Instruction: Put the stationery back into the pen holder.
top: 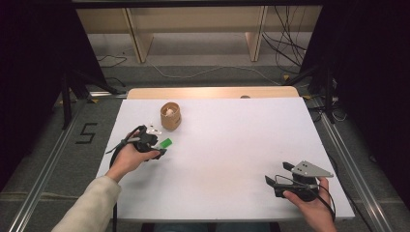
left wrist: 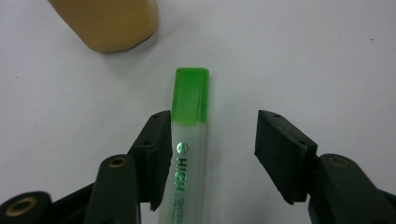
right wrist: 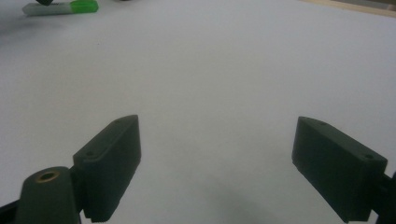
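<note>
A green-capped highlighter [left wrist: 189, 140] with a translucent white barrel lies on the white table [top: 232, 145], its cap pointing toward a tan cup [left wrist: 107, 23]. My left gripper [left wrist: 212, 121] straddles the highlighter. One jaw rests against the barrel and the other stands well clear of it, so the pads do not clamp it. From above, the left gripper [top: 157, 145] sits at the table's left, just in front of the cup [top: 170, 116], with the green cap [top: 165, 143] poking out. My right gripper [top: 277, 173] rests at the front right, open and empty [right wrist: 215, 126]. The highlighter [right wrist: 60, 8] lies far off in its view.
The tan cup holds something pale inside. A wooden strip [top: 212, 92] runs along the table's far edge. Behind it are shelf legs [top: 138, 43] and loose cables [top: 285, 43] on the floor. Metal rails [top: 48, 164] flank both sides of the table.
</note>
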Motion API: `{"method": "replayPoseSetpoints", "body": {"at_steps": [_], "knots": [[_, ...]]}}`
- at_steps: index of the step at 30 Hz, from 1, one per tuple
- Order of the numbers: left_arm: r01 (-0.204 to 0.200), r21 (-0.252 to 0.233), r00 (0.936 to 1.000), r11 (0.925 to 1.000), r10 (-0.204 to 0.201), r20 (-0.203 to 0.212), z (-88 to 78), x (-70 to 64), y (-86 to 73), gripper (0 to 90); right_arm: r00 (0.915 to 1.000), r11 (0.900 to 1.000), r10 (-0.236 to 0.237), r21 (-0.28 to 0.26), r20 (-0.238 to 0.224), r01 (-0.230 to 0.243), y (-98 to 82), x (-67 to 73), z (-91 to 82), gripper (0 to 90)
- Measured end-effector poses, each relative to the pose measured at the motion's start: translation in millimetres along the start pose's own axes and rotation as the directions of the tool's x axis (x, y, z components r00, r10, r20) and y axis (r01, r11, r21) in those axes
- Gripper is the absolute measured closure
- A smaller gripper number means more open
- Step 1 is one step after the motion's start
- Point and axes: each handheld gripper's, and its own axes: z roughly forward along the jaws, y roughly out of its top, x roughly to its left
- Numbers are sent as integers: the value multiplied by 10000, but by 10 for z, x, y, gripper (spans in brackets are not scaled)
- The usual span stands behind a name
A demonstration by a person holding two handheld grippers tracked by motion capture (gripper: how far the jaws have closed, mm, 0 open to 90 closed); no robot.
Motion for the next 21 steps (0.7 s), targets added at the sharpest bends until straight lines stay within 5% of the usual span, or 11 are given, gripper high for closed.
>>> {"method": "replayPoseSetpoints", "body": {"at_steps": [11,21], "knots": [[-729,1548,9972,9852,697,258,204,97,249,491,10000,10000,-1,53,-33,1,-4,1,4,163],[-323,2068,9994,9778,297,159,339,155,361,527,10000,10000,-23,77,-44,23,-6,3,13,163]]}}
